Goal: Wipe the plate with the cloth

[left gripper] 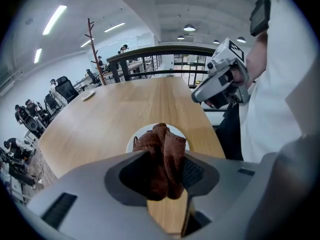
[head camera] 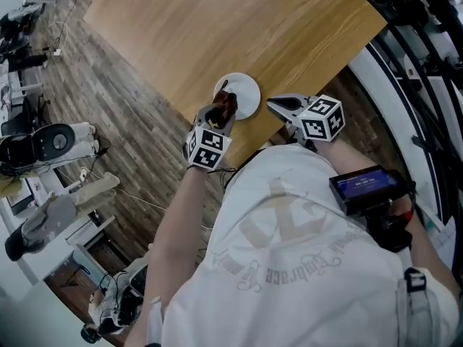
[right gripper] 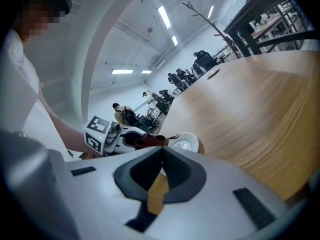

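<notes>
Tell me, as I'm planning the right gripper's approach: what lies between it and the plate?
Only bare table wood, seen in the head view; the right gripper, shut and empty, sits just beside the plate.

Open office | seated people (left gripper: 22,111) at desks | strip lights (left gripper: 55,19) | coat stand (left gripper: 93,49)

The person wears a white T-shirt (head camera: 289,295) with short sleeves, and printed on it are a faded beige emblem (head camera: 278,219) and a curved line of lettering (head camera: 282,273). The left gripper (head camera: 224,105) and right gripper (head camera: 272,104) have pale grey shells, dark ribbed pads (left gripper: 192,171) inside the jaws, and behind these a white cube (head camera: 322,119) bearing black square markers. Behind the right gripper sits a black box with a blue screen (head camera: 365,186).
</notes>
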A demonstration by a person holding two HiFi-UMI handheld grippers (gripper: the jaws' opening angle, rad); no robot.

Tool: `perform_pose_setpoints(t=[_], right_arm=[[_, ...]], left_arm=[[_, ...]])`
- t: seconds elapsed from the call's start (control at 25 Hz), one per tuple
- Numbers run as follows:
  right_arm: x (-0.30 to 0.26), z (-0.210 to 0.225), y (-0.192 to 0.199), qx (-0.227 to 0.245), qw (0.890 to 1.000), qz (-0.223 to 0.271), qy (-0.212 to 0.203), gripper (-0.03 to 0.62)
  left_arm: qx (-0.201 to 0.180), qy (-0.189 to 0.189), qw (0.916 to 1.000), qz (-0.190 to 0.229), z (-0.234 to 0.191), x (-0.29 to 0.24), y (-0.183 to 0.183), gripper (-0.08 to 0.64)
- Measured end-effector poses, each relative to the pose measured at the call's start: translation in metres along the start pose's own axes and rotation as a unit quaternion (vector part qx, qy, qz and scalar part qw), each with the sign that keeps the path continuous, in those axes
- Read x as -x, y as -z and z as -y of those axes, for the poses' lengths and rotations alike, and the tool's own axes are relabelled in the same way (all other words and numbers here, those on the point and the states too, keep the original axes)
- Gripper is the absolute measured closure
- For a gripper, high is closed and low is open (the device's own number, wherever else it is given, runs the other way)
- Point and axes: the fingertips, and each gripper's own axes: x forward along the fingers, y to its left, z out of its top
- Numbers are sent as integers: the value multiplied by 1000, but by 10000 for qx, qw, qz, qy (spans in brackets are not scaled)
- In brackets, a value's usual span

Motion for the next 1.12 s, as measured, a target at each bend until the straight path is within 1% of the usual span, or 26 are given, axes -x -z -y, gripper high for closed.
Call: perform_pose_setpoints(t=[0.08, 0.16, 0.24, 0.36, 0.56, 0.8, 0.96, 1.12], right_arm=[[-10, -8, 9, 58, 9999, -54, -76, 578], [-15, -14, 12, 117, 9998, -109, -135, 578], [-11, -14, 8, 142, 9996, -152, -174, 578], [1, -1, 2, 133, 9995, -186, -219, 578], [12, 9, 3, 104, 9996, -185, -161, 578], [14, 12, -5, 69, 9998, -167, -48, 578], [12, 12, -7, 28, 9998, -200, -11, 578], [11, 11, -10, 5, 9998, -219, -36, 578]], left_arm=[[15, 4, 10000, 29, 12, 6, 13, 391], [68, -3, 10000, 64, 23, 11, 19, 391], [109, -37, 9999, 43, 32, 10, 15, 391], [205, -148, 9997, -30, 36, -2, 4, 391], [306, -413, 9987, 29, 15, -10, -5, 391], [493, -647, 9967, 70, -26, -16, -12, 391], [547, -772, 9954, 121, -49, -15, -18, 391], [596, -834, 9947, 98, -55, -15, -20, 391]])
